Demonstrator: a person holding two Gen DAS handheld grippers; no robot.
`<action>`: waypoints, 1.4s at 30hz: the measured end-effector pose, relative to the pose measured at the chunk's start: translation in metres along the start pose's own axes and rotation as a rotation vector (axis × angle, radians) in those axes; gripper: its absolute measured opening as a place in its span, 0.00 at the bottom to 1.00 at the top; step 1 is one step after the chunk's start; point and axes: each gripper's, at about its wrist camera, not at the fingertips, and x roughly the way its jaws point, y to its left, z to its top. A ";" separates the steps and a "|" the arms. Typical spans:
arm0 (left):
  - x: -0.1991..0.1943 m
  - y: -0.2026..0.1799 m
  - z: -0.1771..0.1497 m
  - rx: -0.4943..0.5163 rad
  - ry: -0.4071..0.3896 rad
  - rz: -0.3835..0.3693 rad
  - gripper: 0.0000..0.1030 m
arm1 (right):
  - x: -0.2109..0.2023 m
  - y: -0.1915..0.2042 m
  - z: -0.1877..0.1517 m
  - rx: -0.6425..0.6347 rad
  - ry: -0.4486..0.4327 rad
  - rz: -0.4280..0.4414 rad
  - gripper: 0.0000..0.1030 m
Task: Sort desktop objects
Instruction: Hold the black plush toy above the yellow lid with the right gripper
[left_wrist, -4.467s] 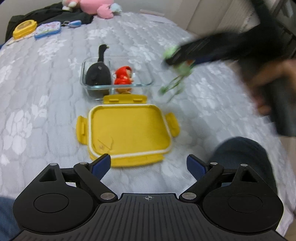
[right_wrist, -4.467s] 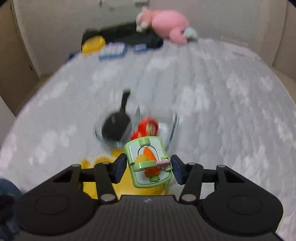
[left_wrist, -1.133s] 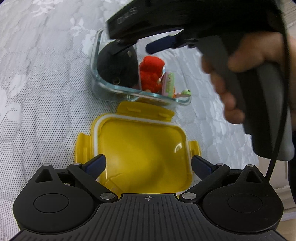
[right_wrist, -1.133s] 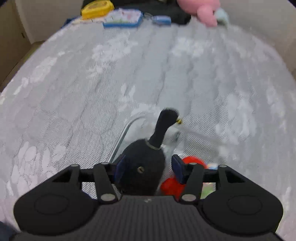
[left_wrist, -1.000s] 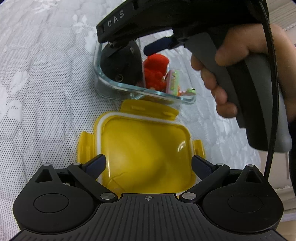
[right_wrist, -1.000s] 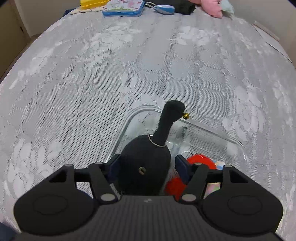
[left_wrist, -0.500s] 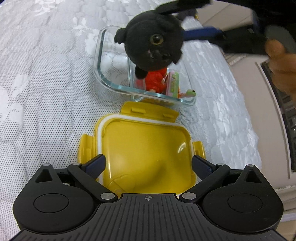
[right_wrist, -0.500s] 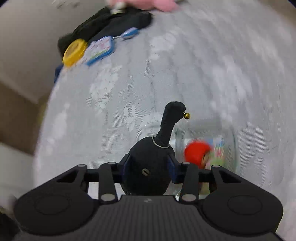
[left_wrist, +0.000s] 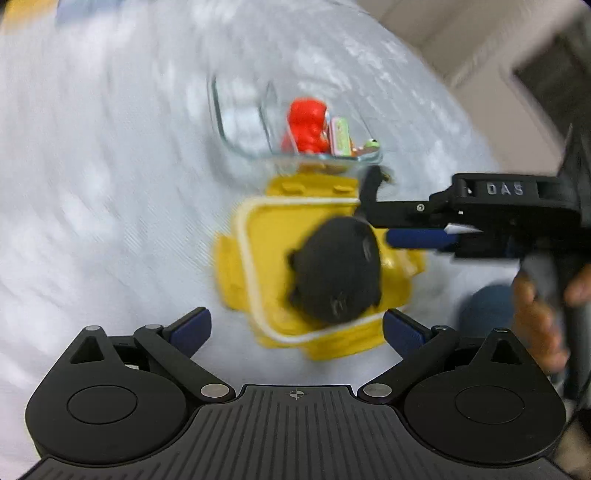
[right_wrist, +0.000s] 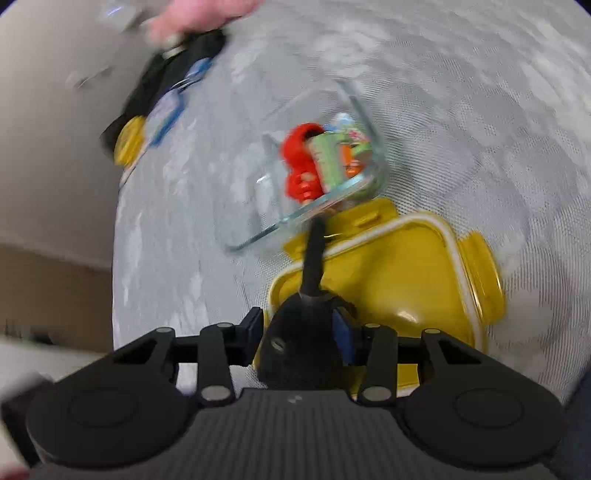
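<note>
Nearest in the left wrist view, the left tongs (left_wrist: 296, 325) are spread wide with nothing between the blue pads, held over the near edge of the yellow lid (left_wrist: 269, 258). In the right wrist view, the right tongs (right_wrist: 301, 330) are clenched on the black plush toy (right_wrist: 301, 347), whose long neck is seen pointing away from the camera. From the left wrist view the same black plush toy (left_wrist: 334, 269) is seen hanging in the air above the yellow lid, gripped from the right side by the right tongs (left_wrist: 384, 225), which are held in a hand (left_wrist: 539, 314). The lid is laid flat on the grey quilted bed (left_wrist: 92, 184), with its clips spread outward. Just beyond the lid, touching its far clip, the glass container (left_wrist: 236, 144) is found, and inside it a red figure (left_wrist: 306, 125) and a green toy (left_wrist: 341, 138) are seen side by side. Farther off, at the bed's edge, blurred yellow, blue and black items (right_wrist: 155, 107) are made out, too smeared to be identified.
</note>
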 end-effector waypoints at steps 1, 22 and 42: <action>-0.004 -0.012 0.001 0.107 -0.013 0.056 0.99 | -0.007 0.002 -0.001 -0.025 -0.026 0.015 0.59; 0.082 -0.125 0.065 0.479 0.328 0.305 1.00 | -0.055 -0.112 -0.023 0.102 -0.278 0.199 0.78; 0.031 -0.140 0.053 0.886 -0.064 0.281 0.91 | -0.065 -0.100 -0.030 0.049 -0.277 0.143 0.79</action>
